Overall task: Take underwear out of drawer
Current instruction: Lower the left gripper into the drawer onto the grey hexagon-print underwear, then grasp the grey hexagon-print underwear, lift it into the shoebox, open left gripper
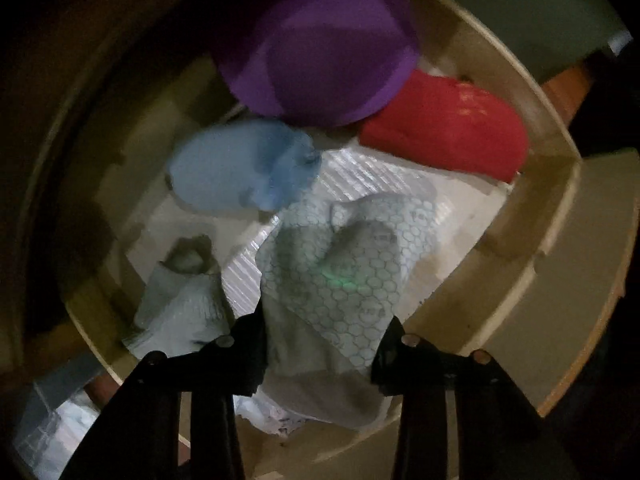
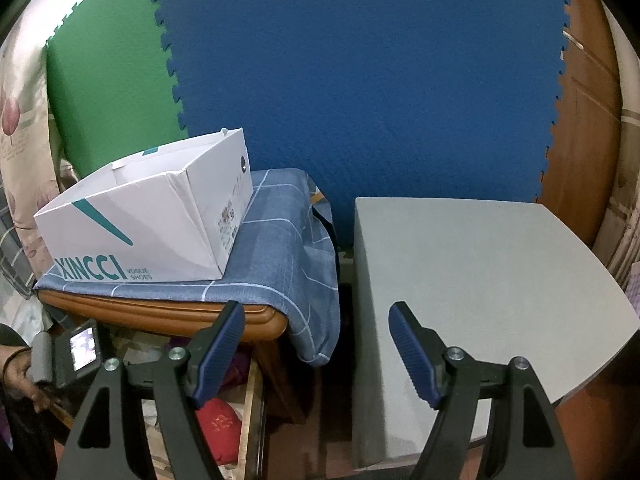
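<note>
My left gripper [image 1: 324, 332] points straight down into the open drawer [image 1: 556, 140]. Its jaws are shut on pale underwear with a honeycomb print [image 1: 340, 264], which bunches up between the two black fingers. Also lying in the drawer are a purple piece [image 1: 320, 52], a red piece [image 1: 444, 128], a light blue piece [image 1: 244, 164] and a second pale grey piece [image 1: 180, 300]. In the right wrist view my right gripper [image 2: 318, 348] hangs open in the air, nothing between its blue pads [image 2: 218, 352]. Below it part of the drawer shows, with the red piece [image 2: 218, 424] in it.
A white shoe box [image 2: 152, 220] stands on a blue checked cloth [image 2: 288, 248] over a wooden stand. A grey tabletop [image 2: 480, 280] is at the right. Blue and green foam mats [image 2: 360, 80] cover the wall behind. A hand [image 2: 20, 376] holds the left gripper's body at the lower left.
</note>
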{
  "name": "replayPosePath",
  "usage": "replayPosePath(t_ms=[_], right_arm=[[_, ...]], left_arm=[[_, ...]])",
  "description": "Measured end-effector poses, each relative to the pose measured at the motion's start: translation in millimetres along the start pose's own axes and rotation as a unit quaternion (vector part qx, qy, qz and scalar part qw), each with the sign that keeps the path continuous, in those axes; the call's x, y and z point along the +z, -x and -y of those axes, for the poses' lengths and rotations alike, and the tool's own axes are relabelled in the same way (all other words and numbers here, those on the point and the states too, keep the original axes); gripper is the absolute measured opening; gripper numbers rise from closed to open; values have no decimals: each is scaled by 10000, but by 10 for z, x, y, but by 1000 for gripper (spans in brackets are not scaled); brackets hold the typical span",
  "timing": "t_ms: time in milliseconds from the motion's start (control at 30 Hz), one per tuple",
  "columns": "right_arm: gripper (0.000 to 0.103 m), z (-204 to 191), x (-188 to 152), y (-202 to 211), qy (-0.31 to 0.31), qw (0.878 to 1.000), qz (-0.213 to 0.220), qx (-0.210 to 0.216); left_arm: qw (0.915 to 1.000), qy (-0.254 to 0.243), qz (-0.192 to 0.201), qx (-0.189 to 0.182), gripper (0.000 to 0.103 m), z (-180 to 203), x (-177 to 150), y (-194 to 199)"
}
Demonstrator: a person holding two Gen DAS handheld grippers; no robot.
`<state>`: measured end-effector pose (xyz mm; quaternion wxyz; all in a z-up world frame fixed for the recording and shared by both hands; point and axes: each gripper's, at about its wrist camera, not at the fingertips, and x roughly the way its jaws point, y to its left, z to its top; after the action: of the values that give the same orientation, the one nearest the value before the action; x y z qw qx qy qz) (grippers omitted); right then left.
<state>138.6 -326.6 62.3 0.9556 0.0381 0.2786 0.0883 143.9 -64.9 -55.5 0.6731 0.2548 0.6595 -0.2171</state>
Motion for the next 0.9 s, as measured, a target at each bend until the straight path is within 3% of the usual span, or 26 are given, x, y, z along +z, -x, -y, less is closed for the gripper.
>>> replayPosePath(t_ms=[200,367,567,733,900], right_arm=[[76,-18,3,-16,39,10000,-41,-18],[76,-17,7,-33,34,10000,-65,-30],[76,-24,6,-41,78,9999,-78,-46],[77,-39,9,-47,102,9999,-87,-50],[77,-27,2,-36,67,10000,-67,-18]], left_arm=[[9974,98,684,-192,37,87,-178,446],[9895,253,1396,-269,37,248,-389,941],[9716,449,2261,-533,37,395,-715,1709],[9571,384,2776,-738,37,607,-794,2360],[9390,442,3271,-961,38,473,-754,3018]])
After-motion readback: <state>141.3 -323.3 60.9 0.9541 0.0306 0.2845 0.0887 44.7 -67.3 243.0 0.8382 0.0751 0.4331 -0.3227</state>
